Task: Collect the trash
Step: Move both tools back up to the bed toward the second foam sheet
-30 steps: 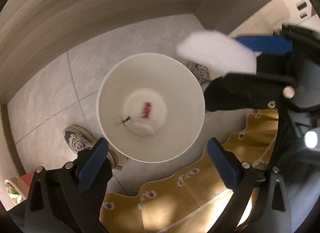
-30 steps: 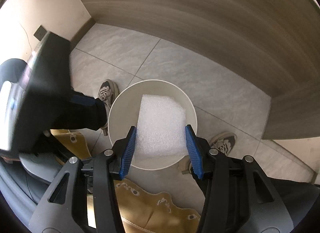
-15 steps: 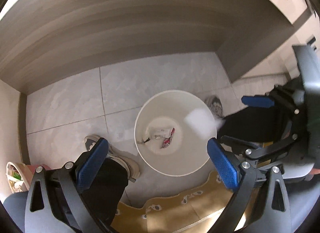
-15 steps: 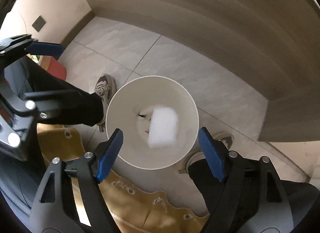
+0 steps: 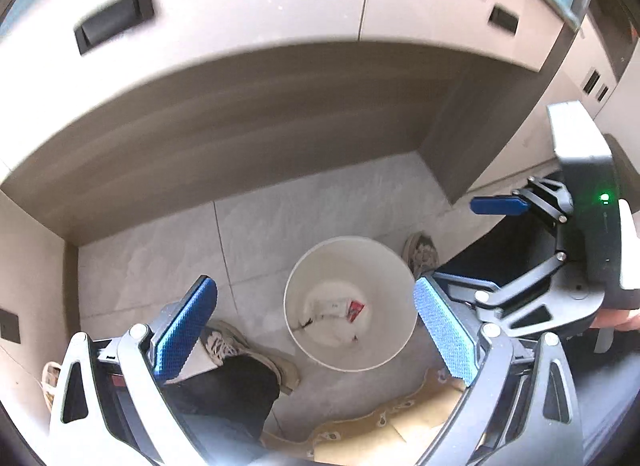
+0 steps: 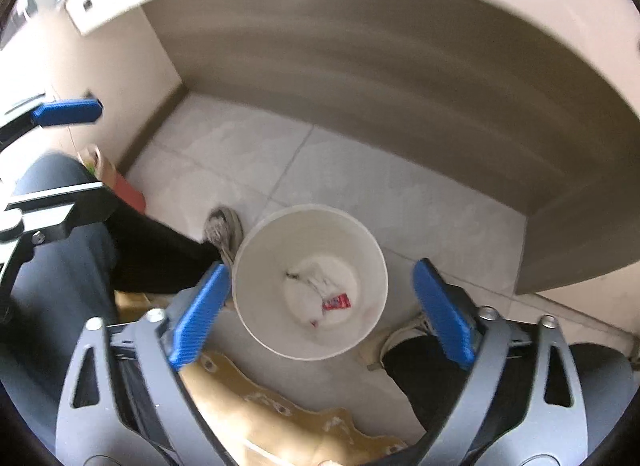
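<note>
A white round bin [image 5: 348, 302] stands on the tiled floor, seen from above in both views [image 6: 310, 282]. Inside lie white foam and paper scraps [image 6: 316, 282] and a small red wrapper [image 6: 336, 301], also in the left wrist view [image 5: 355, 309]. My left gripper [image 5: 316, 330] is open and empty, held high above the bin. My right gripper [image 6: 320, 306] is open and empty above the bin; it also shows at the right of the left wrist view [image 5: 500, 242].
The person's shoes [image 5: 420, 254] [image 6: 224, 229] stand either side of the bin. A tan patterned cloth [image 6: 280, 418] lies below the grippers. A wood-toned desk panel [image 5: 240, 113] with drawers above rises behind. A red object [image 6: 128, 193] sits at the left wall.
My right gripper opened and let the white foam piece go; it fell into the bin. Both grippers have since lifted higher, so the bin looks smaller.
</note>
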A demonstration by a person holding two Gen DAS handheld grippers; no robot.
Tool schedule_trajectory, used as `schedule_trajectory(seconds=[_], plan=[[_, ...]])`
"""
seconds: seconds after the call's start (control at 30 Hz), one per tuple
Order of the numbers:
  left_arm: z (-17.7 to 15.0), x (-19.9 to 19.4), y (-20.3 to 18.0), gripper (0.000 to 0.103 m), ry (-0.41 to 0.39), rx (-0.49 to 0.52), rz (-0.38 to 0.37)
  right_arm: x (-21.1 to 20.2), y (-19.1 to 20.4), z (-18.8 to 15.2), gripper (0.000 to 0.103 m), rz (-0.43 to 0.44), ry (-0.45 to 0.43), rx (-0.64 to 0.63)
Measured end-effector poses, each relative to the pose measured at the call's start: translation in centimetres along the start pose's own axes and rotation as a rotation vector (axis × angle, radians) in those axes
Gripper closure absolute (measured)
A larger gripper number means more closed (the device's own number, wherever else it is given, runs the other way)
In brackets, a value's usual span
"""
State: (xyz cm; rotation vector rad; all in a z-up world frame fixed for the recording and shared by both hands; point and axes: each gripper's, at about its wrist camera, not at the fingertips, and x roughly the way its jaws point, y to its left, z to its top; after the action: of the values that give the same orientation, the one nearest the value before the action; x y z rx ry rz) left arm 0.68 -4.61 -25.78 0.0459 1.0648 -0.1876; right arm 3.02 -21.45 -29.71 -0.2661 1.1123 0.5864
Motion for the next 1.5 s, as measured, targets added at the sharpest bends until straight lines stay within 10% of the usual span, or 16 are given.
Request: schedule_trajectory(seconds=[0.63,1.5], plan=[[16.0,-11.8,-3.4,0.006,-0.331,0.055,0.091,-23.4,-3.3,8.0,0.005,-0.155,-0.467,-0.033],[32.0,-5.3,-1.0,0.006,-0.305,0.042,0.087,-24.8,-11.0,18.5,0.005,-0.117,-0.520,0.041]])
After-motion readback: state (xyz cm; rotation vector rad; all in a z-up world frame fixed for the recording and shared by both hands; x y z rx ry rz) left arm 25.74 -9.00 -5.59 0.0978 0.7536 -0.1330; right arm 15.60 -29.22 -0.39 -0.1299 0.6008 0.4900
